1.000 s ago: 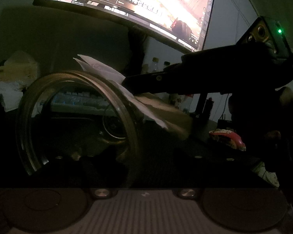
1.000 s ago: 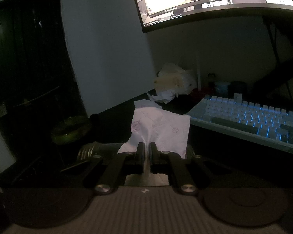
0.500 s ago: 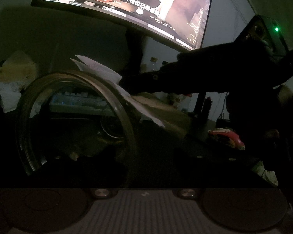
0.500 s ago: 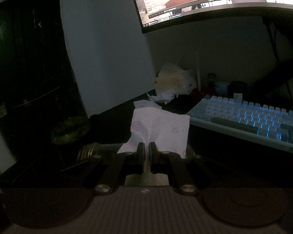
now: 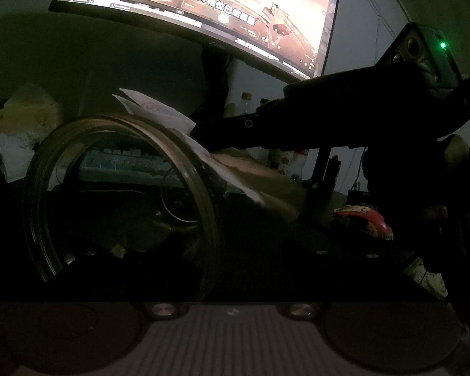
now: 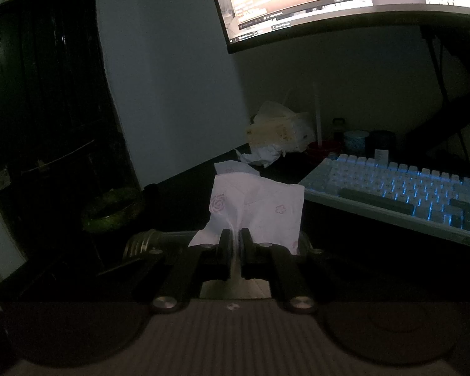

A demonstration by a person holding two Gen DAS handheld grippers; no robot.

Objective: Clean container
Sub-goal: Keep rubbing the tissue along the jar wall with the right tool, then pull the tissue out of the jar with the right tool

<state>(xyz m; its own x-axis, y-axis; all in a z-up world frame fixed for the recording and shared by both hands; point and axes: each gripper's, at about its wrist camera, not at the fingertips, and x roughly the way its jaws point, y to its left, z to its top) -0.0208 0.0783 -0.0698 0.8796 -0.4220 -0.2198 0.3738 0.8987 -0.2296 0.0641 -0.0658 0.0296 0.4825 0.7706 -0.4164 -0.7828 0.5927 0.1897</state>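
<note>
Tissue against the glass jar

The right gripper (image 6: 234,238) pinches a tissue (image 6: 260,206) on the jar (image 5: 119,194); left claw state: cannot tell.

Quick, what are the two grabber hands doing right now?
Left gripper: too dark to tell; the glass jar sits right in front of its camera.
Right gripper: closed on the tissue, which lies against the jar.

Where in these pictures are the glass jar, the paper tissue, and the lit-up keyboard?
glass jar (image 5: 208,206): left wrist view, on its round rim.
paper tissue (image 6: 260,206): right wrist view, on the flat sheet above the pinching fingers.
keyboard (image 6: 407,188): right wrist view, on the glowing keys.
</note>
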